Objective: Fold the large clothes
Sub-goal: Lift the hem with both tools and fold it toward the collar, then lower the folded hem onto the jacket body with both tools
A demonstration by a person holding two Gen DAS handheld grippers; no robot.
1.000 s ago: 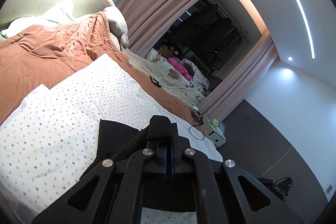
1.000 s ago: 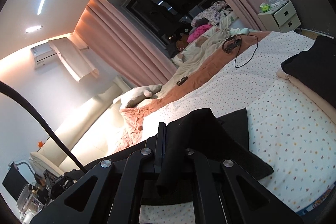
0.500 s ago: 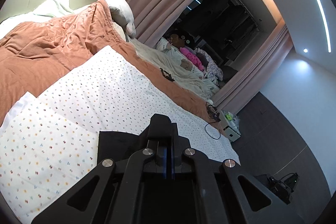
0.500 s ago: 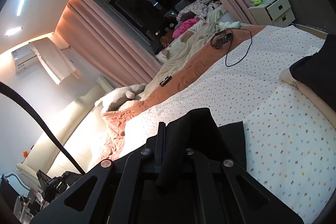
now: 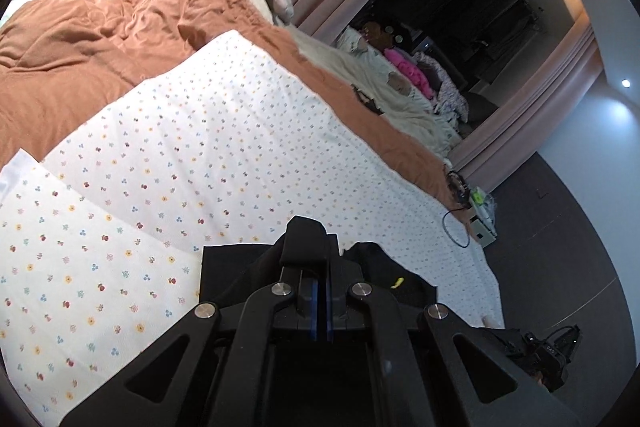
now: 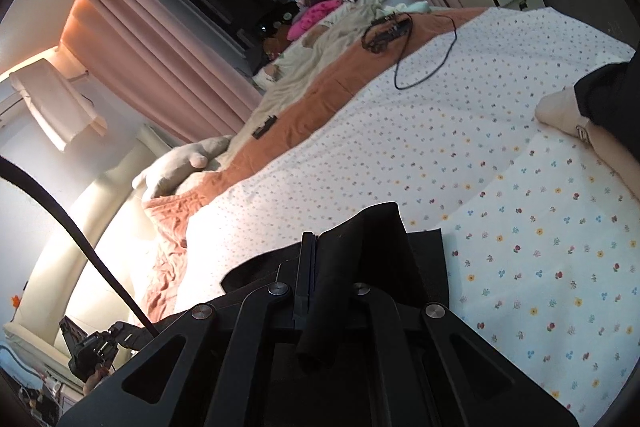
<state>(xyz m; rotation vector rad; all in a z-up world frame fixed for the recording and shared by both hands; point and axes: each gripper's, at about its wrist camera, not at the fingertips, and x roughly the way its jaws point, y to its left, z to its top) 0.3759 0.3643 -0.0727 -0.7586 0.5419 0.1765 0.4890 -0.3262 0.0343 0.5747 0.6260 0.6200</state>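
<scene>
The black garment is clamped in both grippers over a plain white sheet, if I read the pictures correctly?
Not quite: the black garment is clamped in both grippers, but the sheet is flower-printed, not plain, as the left wrist view shows.

Both tongs are matte black, built alike. The left tongs [image 5: 318,267] have angular arms with triangular cut-outs, four round silver screws [image 5: 281,289] across the linkage, and blue strips lining the inner faces. The right tongs [image 6: 310,259] show four similar screws [image 6: 277,289]; a black cable [image 6: 80,239] arcs at left.
</scene>
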